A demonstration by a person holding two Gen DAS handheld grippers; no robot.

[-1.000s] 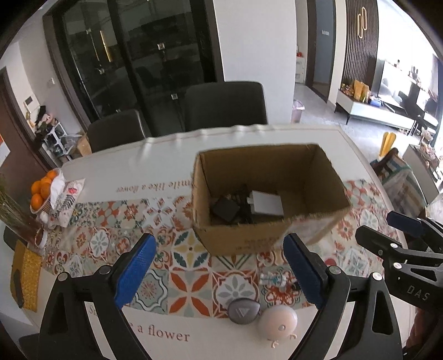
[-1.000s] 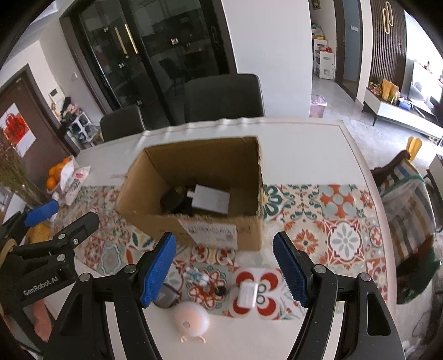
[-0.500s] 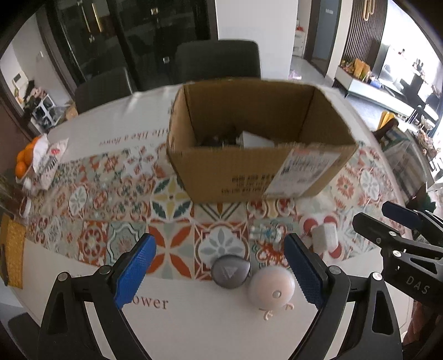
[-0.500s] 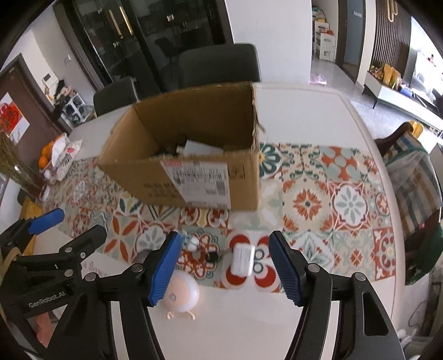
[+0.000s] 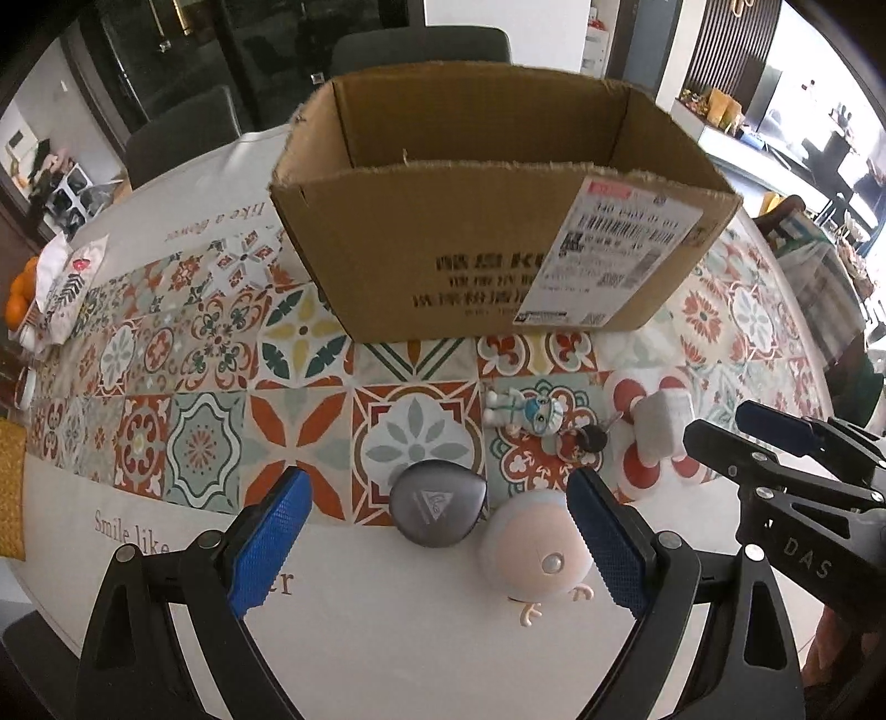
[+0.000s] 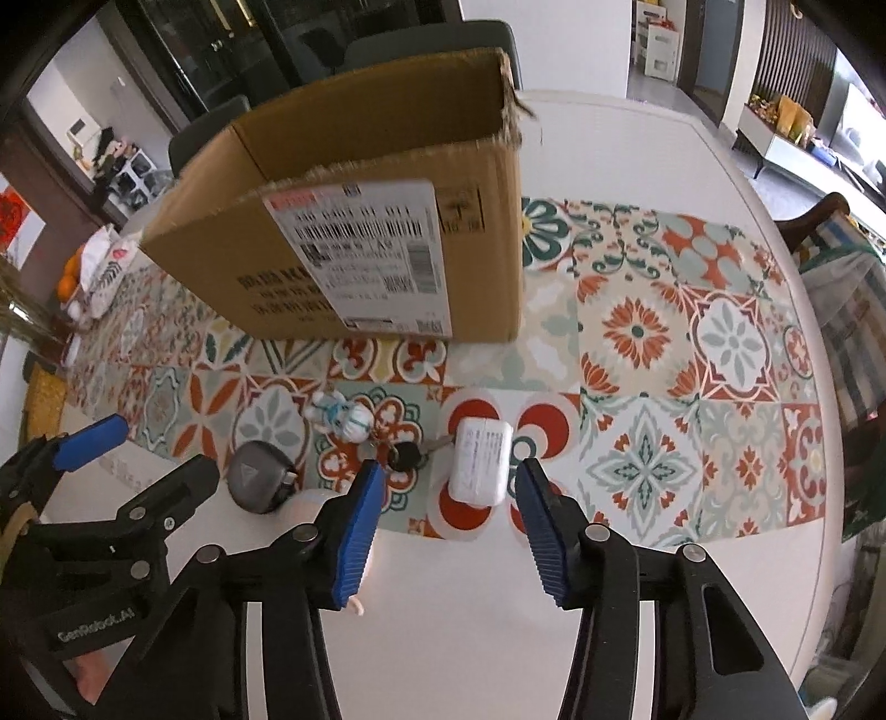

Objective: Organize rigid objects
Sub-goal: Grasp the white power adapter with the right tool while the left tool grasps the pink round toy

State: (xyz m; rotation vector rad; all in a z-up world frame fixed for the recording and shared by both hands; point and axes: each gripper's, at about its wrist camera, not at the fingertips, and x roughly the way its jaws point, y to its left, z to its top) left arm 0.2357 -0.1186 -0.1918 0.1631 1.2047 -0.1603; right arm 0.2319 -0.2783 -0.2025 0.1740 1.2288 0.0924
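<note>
An open cardboard box (image 5: 498, 243) stands on the patterned table; it also shows in the right wrist view (image 6: 376, 243). In front of it lie a grey rounded device (image 5: 437, 512), a pink round toy (image 5: 534, 556), a small figurine keychain with a key (image 5: 531, 415) and a white charger block (image 6: 480, 462). My left gripper (image 5: 437, 543) is open, low over the grey device and pink toy. My right gripper (image 6: 446, 518) is open, its jaws on either side of the near end of the white charger.
Dark chairs (image 5: 421, 47) stand behind the table. Oranges and a printed bag (image 5: 55, 282) sit at the table's left edge. The table's rounded right edge (image 6: 819, 443) drops to a striped chair.
Both grippers have come down and forward toward the items in front of the box. The box's inside is no longer visible. Both stay open.
</note>
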